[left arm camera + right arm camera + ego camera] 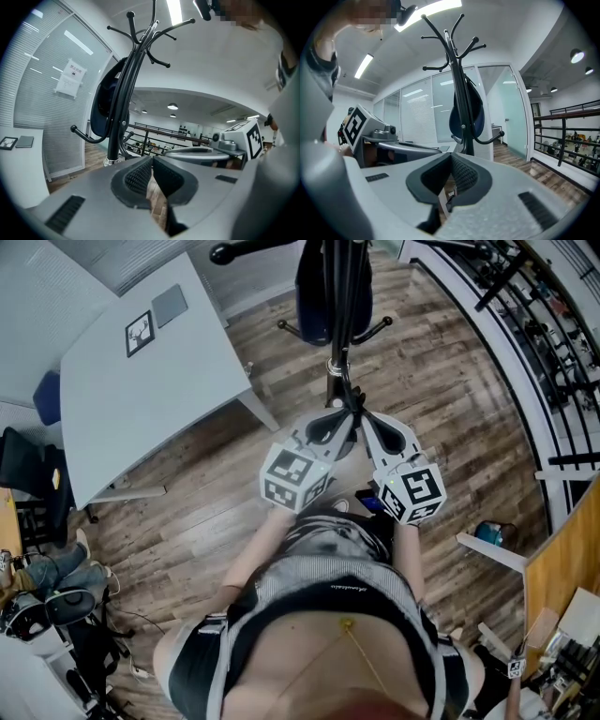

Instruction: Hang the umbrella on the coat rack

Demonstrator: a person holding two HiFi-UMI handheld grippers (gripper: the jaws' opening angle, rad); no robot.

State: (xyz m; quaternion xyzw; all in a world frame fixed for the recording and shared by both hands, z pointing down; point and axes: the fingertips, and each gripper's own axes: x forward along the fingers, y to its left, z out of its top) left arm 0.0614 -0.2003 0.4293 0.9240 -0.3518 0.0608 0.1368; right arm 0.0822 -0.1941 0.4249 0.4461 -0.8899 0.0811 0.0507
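Fingers of the left gripper and right gripper are together, empty; the umbrella hangs lengthwise down the coat rack straight ahead, equally near both.

Bright, even indoor light falls from a long white ceiling strip lamp and small round recessed lights. Shadows are soft. Both gripper views bulge, with dark rounded corners, and the black metal coat rack reads as a dark silhouette. The head view bends the brown wooden plank floor.
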